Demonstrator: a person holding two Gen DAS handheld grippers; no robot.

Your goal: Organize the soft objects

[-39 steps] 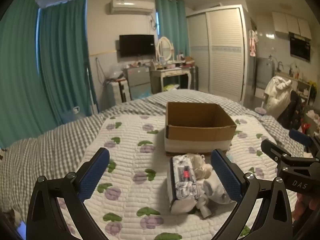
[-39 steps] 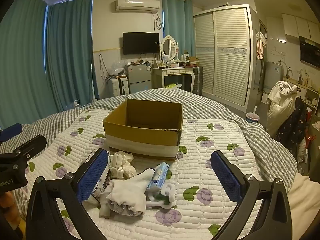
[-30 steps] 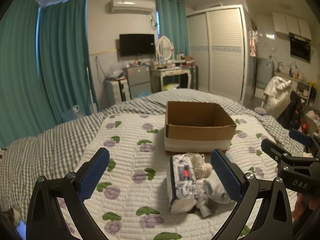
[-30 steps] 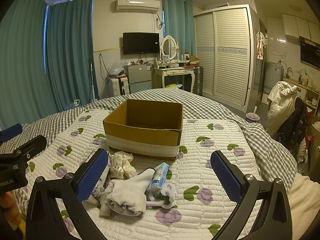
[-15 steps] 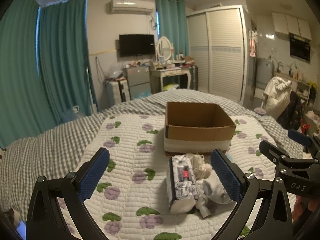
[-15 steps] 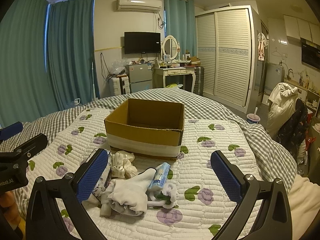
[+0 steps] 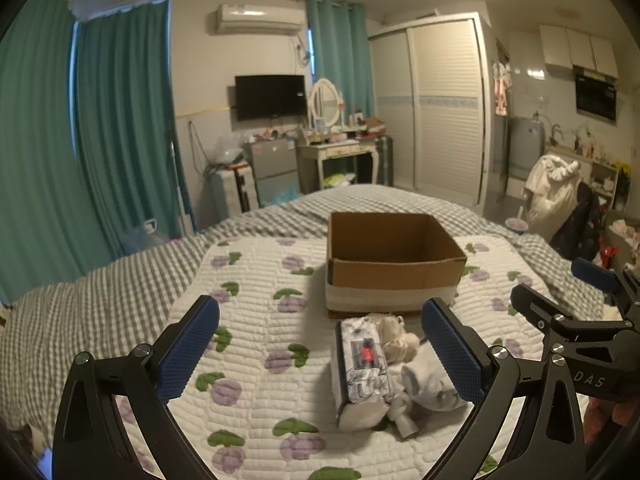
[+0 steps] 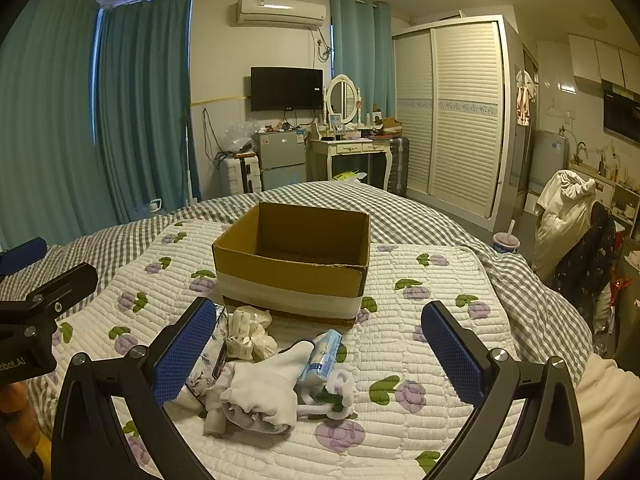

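Left wrist view: the left gripper (image 7: 320, 344) hangs above the quilted bedspread (image 7: 248, 368) with its blue-padded fingers (image 7: 188, 344) spread wide, holding and touching nothing. Between and just past them lies the heap of soft things: a floral tissue pack (image 7: 362, 364) lying lengthwise, a crumpled cream cloth (image 7: 394, 338) beside it toward the box, and a white glove (image 7: 432, 380) partly hidden behind the right-hand finger. The open cardboard box (image 7: 394, 264) stands upright on the bedspread just beyond the heap, a white band round its lower wall. At the right edge of this view the right gripper's black frame shows.

In the right wrist view the right gripper (image 8: 320, 348) is likewise opened wide and holds nothing, its fingers (image 8: 452, 352) apart from everything. The heap lies low and left between them: the tissue pack (image 8: 208, 356) mostly behind the left-hand finger, the cream cloth (image 8: 248, 334) next to the box's near wall, the white glove (image 8: 264, 392) in the middle, a small blue packet (image 8: 324, 354) leaning against it, and a white-and-green sock (image 8: 336, 394) touching the glove's right side. The cardboard box (image 8: 296, 264) sits near the middle of the bedspread (image 8: 420, 344), with nothing visible inside it. The grey checked blanket (image 8: 532, 300) runs along the bedspread's far and right edges.
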